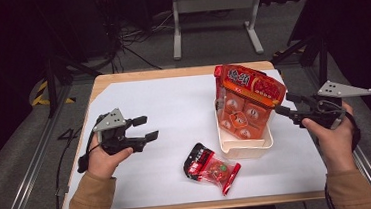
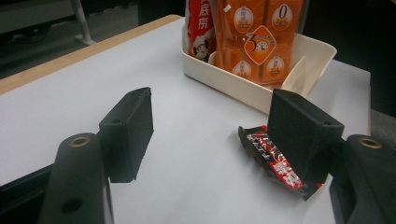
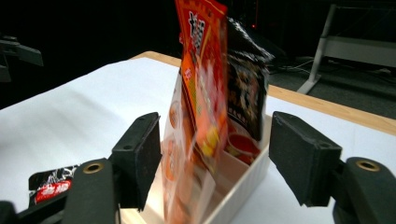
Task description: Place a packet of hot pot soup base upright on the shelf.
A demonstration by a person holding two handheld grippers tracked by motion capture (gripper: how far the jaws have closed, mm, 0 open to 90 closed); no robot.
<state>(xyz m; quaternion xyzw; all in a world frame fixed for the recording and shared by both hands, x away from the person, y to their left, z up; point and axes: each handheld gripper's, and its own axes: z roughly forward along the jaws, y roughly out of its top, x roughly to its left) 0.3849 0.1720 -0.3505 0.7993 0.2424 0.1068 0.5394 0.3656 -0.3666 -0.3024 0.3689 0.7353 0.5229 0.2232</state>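
A: Tongs first. How do they stand?

B: Right tongs (image 1: 285,104) are spread wide at the right edge of the cream tray (image 1: 247,150), pads clear of the orange snack bag (image 1: 248,97). In the right gripper view that bag (image 3: 201,93) stands upright between the parted jaws, touched by neither.

A: And the left?

B: Left tongs (image 1: 145,128) gape open over the white bench (image 1: 158,106), nothing between them, well apart from the tray.

A: Where is the bag exactly?

B: Standing in the tray, leaning a little, with a darker pouch (image 3: 245,88) behind it.

A: Anything loose?

B: A small red-and-black snack packet (image 1: 211,167) lies flat on the bench, just in front of the tray; in the left gripper view it (image 2: 271,156) sits by the right-hand jaw.
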